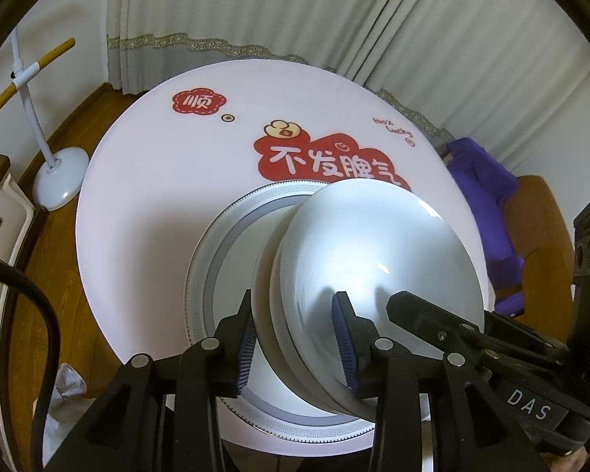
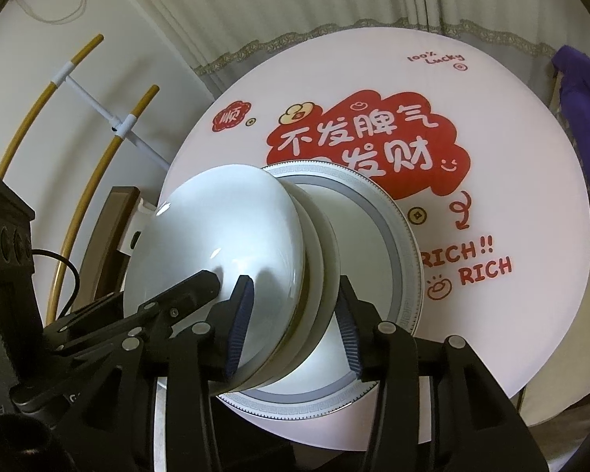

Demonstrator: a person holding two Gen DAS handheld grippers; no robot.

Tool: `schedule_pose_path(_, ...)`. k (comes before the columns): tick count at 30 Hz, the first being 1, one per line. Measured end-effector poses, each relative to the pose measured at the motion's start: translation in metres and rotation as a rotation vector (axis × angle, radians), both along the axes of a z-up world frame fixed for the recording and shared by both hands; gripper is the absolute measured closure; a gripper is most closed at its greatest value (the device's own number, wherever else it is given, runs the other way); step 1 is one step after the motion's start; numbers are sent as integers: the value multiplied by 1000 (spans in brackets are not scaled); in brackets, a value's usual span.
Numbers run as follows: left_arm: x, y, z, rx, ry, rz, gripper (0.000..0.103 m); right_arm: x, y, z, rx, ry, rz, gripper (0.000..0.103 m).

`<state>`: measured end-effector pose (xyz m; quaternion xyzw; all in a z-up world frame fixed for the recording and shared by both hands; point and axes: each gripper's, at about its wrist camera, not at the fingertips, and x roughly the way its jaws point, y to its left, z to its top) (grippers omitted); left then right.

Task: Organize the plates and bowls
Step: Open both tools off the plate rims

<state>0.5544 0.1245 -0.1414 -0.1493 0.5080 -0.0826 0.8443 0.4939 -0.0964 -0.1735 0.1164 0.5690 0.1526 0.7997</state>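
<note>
While the stack of white bowls [image 1: 373, 259] sits inside the grey-bordered plate [image 1: 232, 236] on the round printed table [image 1: 137, 149], the left gripper [image 1: 299, 338] straddles the stack's rim, pads apparently just off it. Opposite, the right gripper [image 2: 295, 326] likewise brackets the rim, its jaws parted, pads apparently clear.

- Stacked white bowls [image 1: 373, 251]: on patterned-rim plate [image 1: 232, 232], near bench [image 1: 137, 157] edge.
- Left hand-held gripper [image 1: 295, 338]: blue pads straddling the bowls' near rims.
- Right hand-held gripper [image 1: 397, 303]: right of bowls.
- White lamp base [image 1: 61, 183]: on floor, left of the bowls.
</note>
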Motion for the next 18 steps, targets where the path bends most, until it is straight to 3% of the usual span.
schedule_pose_path(3, 0, 1, 0, 6, -11, 3, 63, 1, -1, -1, 6, 0, 1, 60)
schedule_pose_path(5, -1, 6, -1, 0, -8, 19, 51, 1, -3, -1, 16, 1, 3, 59)
schedule_pose_path(14, -11, 45, -1, -117, -31, 76, 39, -7, -14, 4, 37, -19, 2, 41)
schedule_pose_path(18, -30, 55, 15, -74, -99, 104, 37, -14, -23, 16, 31, -58, -7, 35)
